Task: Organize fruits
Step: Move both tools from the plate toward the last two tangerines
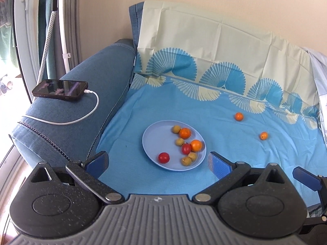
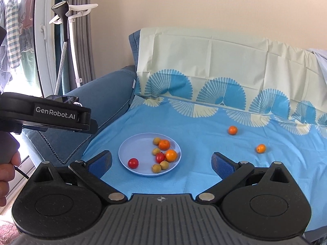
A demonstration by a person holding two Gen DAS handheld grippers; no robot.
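Both sets of tongs stand spread wide with nothing between their blue pads: the left gripper and the right gripper each hover above the near edge of the blue sheet, their fingers clear of every fruit. In the right wrist view the left gripper's black body juts in from the left, and its side bears the white lettering "GenRobot.AI"; a hand grips the handle below it.

The fruits lie partly gathered. A pale blue plate rests flat on the sheet just ahead of the left gripper and holds eight pieces, crowded toward its right half: two oranges, two red tomatoes and four small tan fruits. One tomato sits apart near the plate's near-left rim; the other touches the nearer orange. Two of the tan fruits lie touching each other at the near-right rim.

Two more pieces lie loose on the sheet, well apart from the plate to its right: a far orange close to the fan-patterned border, and a smaller near orange nearer the grippers.

The sheet, blue with cream and blue fan shapes, drapes over the seat and back of a blue sofa. On the sofa's armrest lies a dark phone, screen up, with a white cable plugged into it. Beyond the armrest stands a garment steamer beside grey curtains, and clothes hang outside the window.
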